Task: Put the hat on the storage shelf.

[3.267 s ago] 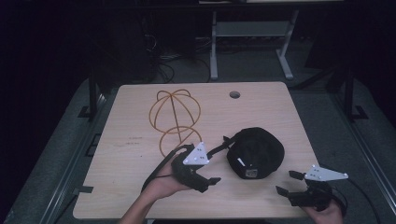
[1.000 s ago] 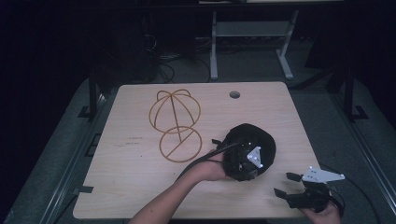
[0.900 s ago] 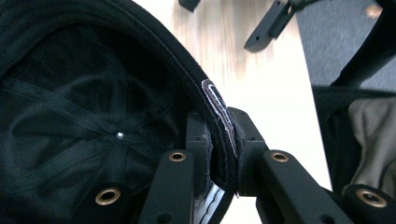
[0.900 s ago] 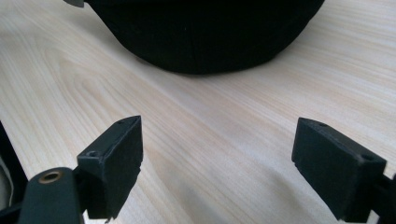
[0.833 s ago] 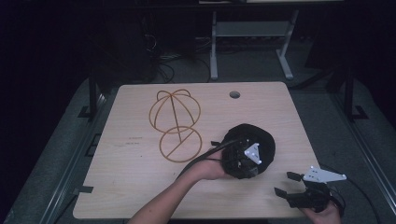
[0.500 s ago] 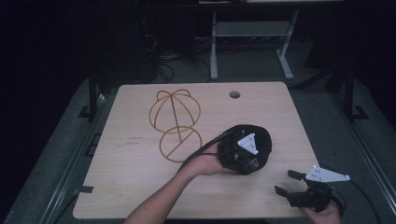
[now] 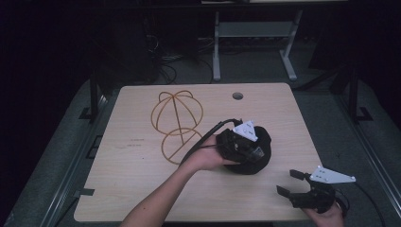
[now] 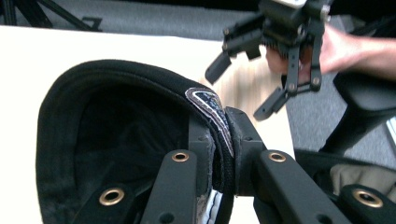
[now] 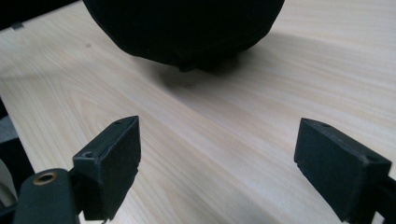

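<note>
A black cap (image 7: 257, 153) lies on the wooden table (image 7: 142, 156), right of centre. My left gripper (image 7: 243, 142) is shut on the cap's rim; in the left gripper view the black band with a shiny label (image 8: 212, 112) is pinched between the jaws and the cap's hollow inside (image 8: 116, 135) faces the camera. My right gripper (image 7: 291, 182) stands open at the table's front right, a little in front of the cap. The right gripper view has the cap's dark crown (image 9: 187, 28) ahead, above bare wood between the wide-apart jaws.
A brown wire hat stand (image 7: 177, 123), a dome on a round base, lies on the table left of the cap. A round cable hole (image 7: 237, 96) sits near the far edge. Beyond the table are a white metal frame (image 7: 255, 33) and cables on the dark floor.
My left gripper has moved from the table's front to the cap and closed on its rim, then tipped the cap slightly up and left. The right gripper has stayed open at the front right.
</note>
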Tool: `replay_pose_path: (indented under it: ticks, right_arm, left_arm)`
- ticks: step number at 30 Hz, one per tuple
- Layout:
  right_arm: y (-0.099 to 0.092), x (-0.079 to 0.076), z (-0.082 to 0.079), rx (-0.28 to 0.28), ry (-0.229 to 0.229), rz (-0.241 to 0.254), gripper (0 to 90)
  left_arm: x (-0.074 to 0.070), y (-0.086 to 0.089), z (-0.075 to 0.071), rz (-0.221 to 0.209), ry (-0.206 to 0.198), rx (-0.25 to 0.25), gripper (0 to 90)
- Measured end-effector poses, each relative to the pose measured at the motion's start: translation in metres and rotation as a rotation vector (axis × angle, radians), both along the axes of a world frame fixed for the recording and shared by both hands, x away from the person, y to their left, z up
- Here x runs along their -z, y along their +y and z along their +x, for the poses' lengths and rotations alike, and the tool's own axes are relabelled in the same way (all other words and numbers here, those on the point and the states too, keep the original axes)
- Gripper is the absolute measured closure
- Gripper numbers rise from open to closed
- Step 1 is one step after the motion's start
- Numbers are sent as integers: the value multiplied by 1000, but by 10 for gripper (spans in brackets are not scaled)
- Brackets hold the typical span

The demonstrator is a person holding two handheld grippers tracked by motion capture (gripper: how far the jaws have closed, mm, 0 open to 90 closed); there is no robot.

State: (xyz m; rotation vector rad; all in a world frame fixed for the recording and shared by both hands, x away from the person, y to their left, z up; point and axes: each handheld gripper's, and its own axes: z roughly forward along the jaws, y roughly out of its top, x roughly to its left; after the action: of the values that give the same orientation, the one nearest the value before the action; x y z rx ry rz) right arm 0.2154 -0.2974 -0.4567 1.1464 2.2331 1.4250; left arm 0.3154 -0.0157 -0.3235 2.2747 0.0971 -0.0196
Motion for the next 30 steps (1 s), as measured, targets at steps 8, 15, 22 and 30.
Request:
replay_pose_path:
  ticks: [8, 15, 22, 30]
  right_arm:
    - [4, -10, 2, -2, -34, 29, 145]
    - [7, -20, 2, -5, -75, 66, 145]
    - [9, -28, 3, 1, -123, 85, 145]
    - [8, -34, -1, 25, -171, 109, 147]
  left_arm:
    - [-18, 3, 3, -57, 7, -6, 818]
    - [-28, -4, 2, -75, -7, 3, 818]
    - [-30, -18, -3, -75, -13, 34, 819]
    - [-28, -40, -15, -70, 3, 105, 819]
